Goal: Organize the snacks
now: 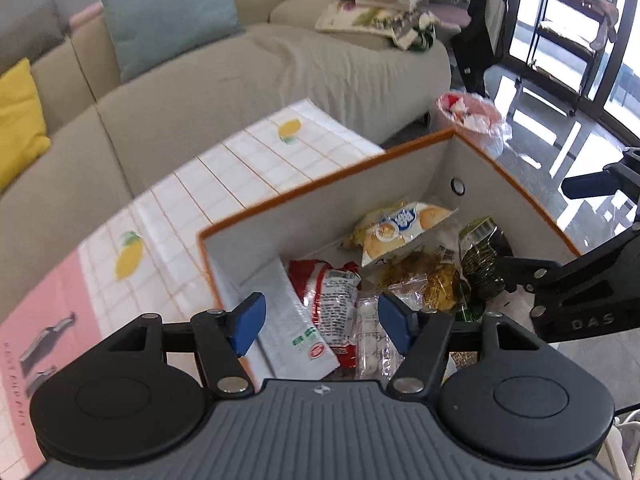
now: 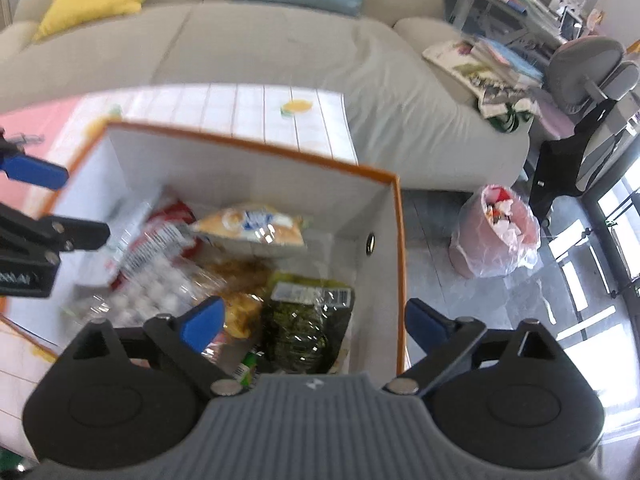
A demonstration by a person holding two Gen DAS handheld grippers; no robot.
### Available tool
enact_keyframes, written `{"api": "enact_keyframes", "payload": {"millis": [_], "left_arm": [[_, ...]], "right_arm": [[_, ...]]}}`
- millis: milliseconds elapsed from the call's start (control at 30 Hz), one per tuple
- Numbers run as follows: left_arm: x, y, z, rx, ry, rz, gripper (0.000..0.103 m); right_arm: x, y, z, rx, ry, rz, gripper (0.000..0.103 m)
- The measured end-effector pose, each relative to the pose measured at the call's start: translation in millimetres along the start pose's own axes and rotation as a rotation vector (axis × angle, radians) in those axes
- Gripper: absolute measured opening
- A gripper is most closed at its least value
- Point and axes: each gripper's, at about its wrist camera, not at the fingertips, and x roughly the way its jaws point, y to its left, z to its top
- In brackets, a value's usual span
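Observation:
An orange-rimmed storage box [image 1: 320, 208] [image 2: 248, 172] stands on the table and holds several snack packets. Among them are a yellow biscuit bag [image 1: 400, 228] [image 2: 256, 226], a red packet [image 1: 332, 292] [image 2: 160, 236], a white packet [image 1: 288, 320], a dark green seaweed pack [image 1: 480, 256] [image 2: 304, 320] and a clear bag of white sweets [image 2: 160, 296]. My left gripper [image 1: 321, 322] hovers open over the box's left side, nothing between its blue pads. Over the right side my right gripper [image 2: 314, 320] stands wide open above the seaweed pack, also empty.
The box rests on a lemon-print tablecloth [image 1: 240, 168] [image 2: 256, 112]. A beige sofa [image 1: 240, 80] with cushions runs behind the table. A pink lined waste bin [image 1: 468, 116] [image 2: 496, 232] stands on the glossy floor to the right of the box.

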Motion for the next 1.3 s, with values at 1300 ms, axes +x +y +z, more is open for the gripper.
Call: {"api": "enact_keyframes", "payload": {"millis": [1300], "left_arm": [[-242.9,17.9,-200.5,-0.416,-0.354,0.340,0.092]], "right_arm": [[-234.5,159.0,-164.7,0.118,-0.532,0.027,0.100]]}}
